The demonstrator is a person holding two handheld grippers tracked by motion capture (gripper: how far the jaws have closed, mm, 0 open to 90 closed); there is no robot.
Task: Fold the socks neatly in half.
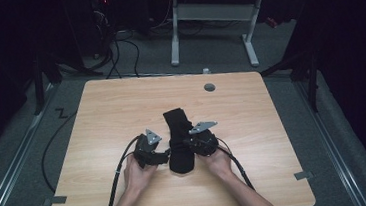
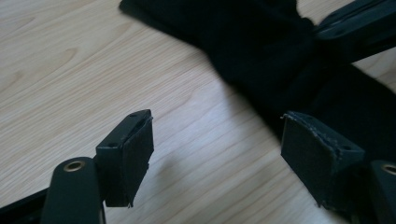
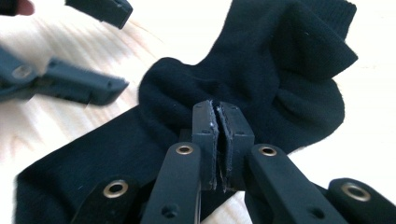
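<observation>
Here, on the pale wood-grain table (image 1: 111,109), a black knitted sock (image 1: 179,138) lies lengthwise, just below the table's middle, its cuff end toward 12 o'clock and its other end toward 6 o'clock, near my hands.

My right gripper (image 1: 188,143) sits at the sock's 3 o'clock edge. In the right gripper view its pads are pressed together with only a thin seam between them (image 3: 218,135), and they stand right over a bunched fold near the sock's (image 3: 261,79) middle. Whether any fabric is caught in that seam I cannot tell; the knit looks gathered just ahead of the tips. The ribbed cuff sits at 1 o'clock in that view, folded over itself.

My left gripper (image 1: 168,154) is at the sock's 9 o'clock side, just beside it. In the left gripper view its jaws stand spread wide (image 2: 217,158), with bare table between the pads. The sock (image 2: 261,51) lies beyond them toward 1 o'clock, dark and partly blurred, with the right gripper's black arm reaching onto it from 2 o'clock.

A small grey round cap (image 1: 209,87) sits in the tabletop at 1 o'clock, well apart from the sock.
</observation>
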